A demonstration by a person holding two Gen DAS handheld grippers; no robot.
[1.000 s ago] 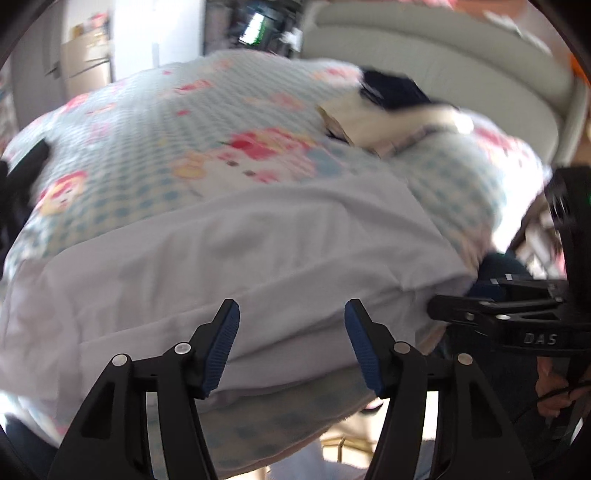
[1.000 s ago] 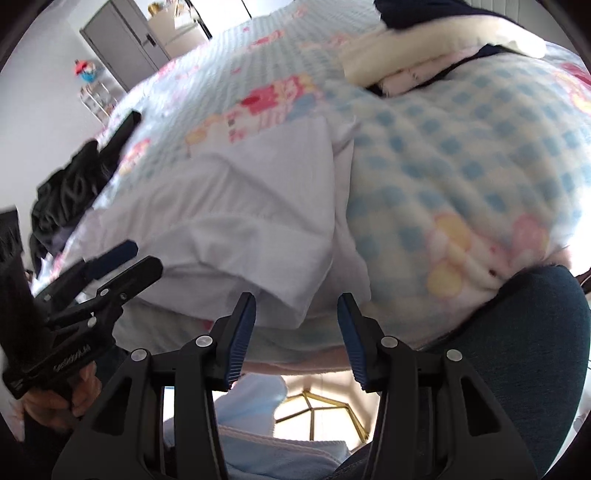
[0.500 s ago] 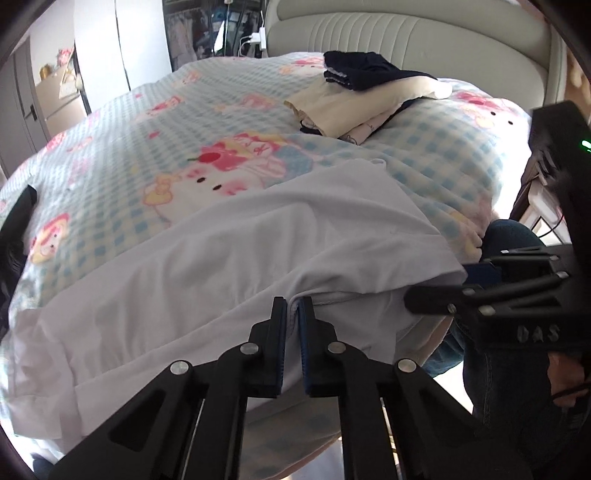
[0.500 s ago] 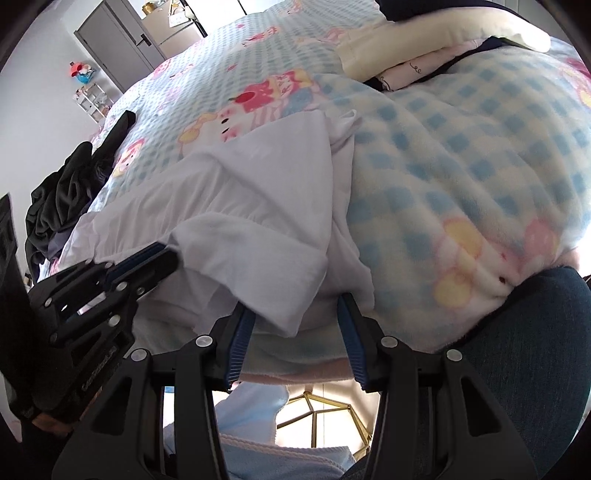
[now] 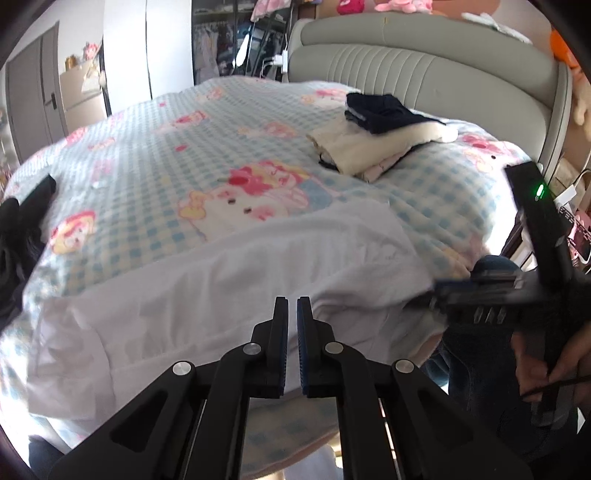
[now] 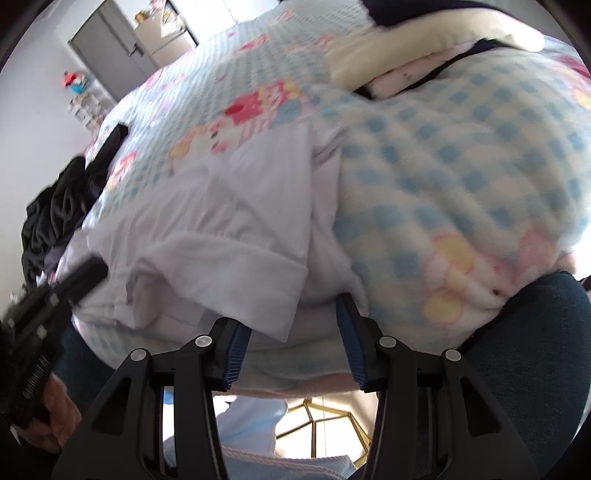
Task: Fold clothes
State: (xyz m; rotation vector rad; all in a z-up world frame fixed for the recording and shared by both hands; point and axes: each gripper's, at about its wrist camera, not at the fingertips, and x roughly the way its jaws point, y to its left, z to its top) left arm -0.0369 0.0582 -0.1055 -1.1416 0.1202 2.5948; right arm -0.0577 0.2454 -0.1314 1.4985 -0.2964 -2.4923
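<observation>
White garment lies spread on the bed, long axis running crosswise ahead of both tools. Left hand-held gripper is nearly closed at its near hem; whether it pinches cloth cannot be told. Right hand-held gripper is wide open, straddling the sleeve corner.

A blue-checked cartoon blanket covers the bed, backed by a grey padded headboard. Plush toys sit along its top. A grey door stands at the left.
</observation>
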